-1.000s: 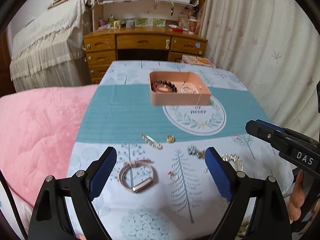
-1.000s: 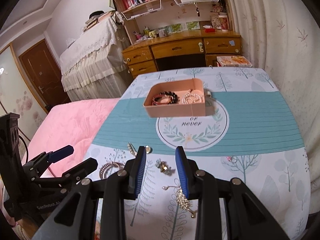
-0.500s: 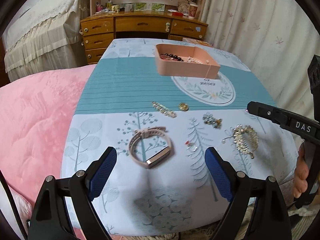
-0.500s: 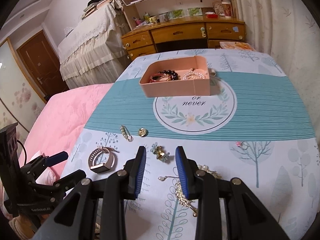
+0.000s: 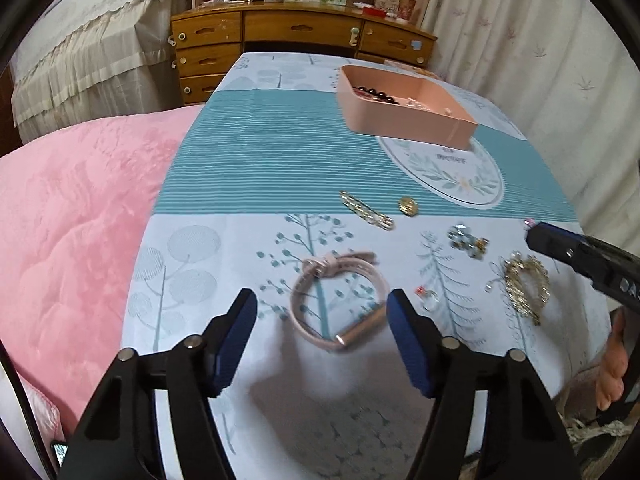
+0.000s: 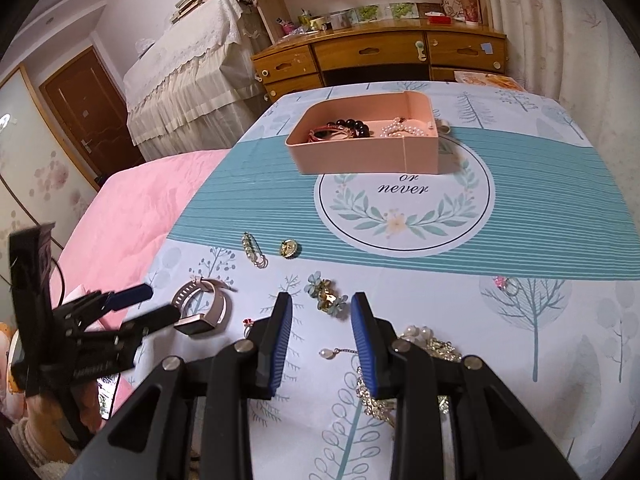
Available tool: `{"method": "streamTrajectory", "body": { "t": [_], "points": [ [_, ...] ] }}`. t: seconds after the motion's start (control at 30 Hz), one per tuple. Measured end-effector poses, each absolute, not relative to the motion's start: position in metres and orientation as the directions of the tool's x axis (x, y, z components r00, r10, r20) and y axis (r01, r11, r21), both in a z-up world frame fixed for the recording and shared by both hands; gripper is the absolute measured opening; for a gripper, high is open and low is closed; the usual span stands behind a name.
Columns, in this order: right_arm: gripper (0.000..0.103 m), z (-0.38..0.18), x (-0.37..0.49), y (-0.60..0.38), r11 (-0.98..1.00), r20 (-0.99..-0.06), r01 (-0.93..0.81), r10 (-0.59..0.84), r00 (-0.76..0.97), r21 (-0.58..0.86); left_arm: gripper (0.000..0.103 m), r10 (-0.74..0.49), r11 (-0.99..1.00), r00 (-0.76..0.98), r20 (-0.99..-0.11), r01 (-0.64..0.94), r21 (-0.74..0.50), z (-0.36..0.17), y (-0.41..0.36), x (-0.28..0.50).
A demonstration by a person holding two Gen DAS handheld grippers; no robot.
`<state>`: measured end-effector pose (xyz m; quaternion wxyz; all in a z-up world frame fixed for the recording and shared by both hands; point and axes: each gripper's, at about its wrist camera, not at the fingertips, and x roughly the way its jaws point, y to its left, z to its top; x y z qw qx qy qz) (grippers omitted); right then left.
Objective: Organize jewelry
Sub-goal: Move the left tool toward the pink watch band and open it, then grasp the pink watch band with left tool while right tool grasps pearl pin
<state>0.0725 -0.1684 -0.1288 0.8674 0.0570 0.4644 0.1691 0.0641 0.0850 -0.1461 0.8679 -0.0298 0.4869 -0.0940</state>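
Note:
A pink-strapped watch (image 5: 338, 296) lies on the tablecloth just ahead of my open left gripper (image 5: 322, 312), whose blue pads flank it without touching; it also shows in the right wrist view (image 6: 204, 310). My right gripper (image 6: 322, 312) is open and empty, hovering near a flower brooch (image 6: 326, 296). A pink tray (image 6: 360, 156) farther back holds a dark bead bracelet (image 6: 348, 126) and pearls (image 6: 402, 130). A gold necklace (image 5: 524, 284) lies at the right, beside the right gripper (image 5: 560, 246).
Loose on the cloth: a hair clip (image 5: 366, 210), a gold round brooch (image 5: 408, 205), a small ring (image 5: 426, 298), a pink ring (image 6: 504, 283). A pink quilt (image 5: 72, 216) lies left of the table. A wooden desk (image 6: 380, 56) stands behind.
My left gripper has moved forward and down towards the watch, which now lies between its fingertips. The right gripper has also lowered and advanced towards the flower brooch.

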Motion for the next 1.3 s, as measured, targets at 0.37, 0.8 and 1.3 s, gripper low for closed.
{"method": "streamTrajectory", "body": {
  "t": [0.37,0.8,1.3],
  "points": [
    [0.031,-0.142,0.084,-0.167,0.932,-0.806,-0.244,0.355,0.474,0.267,0.052,-0.18,0.97,0.448,-0.876,0.228,-0.083,-0.165,0.084,0.099],
    [0.031,-0.154,0.091,-0.159,0.929,-0.83,-0.258,0.357,0.428,0.266,0.047,-0.216,0.922,0.442,-0.87,0.386,-0.033,-0.177,0.069,0.11],
    [0.031,-0.145,0.106,-0.124,0.903,-0.824,-0.375,0.371,0.429,0.211,0.017,-0.242,0.954,0.433,-0.869,0.268,-0.132,-0.173,0.076,0.104]
  ]
}}
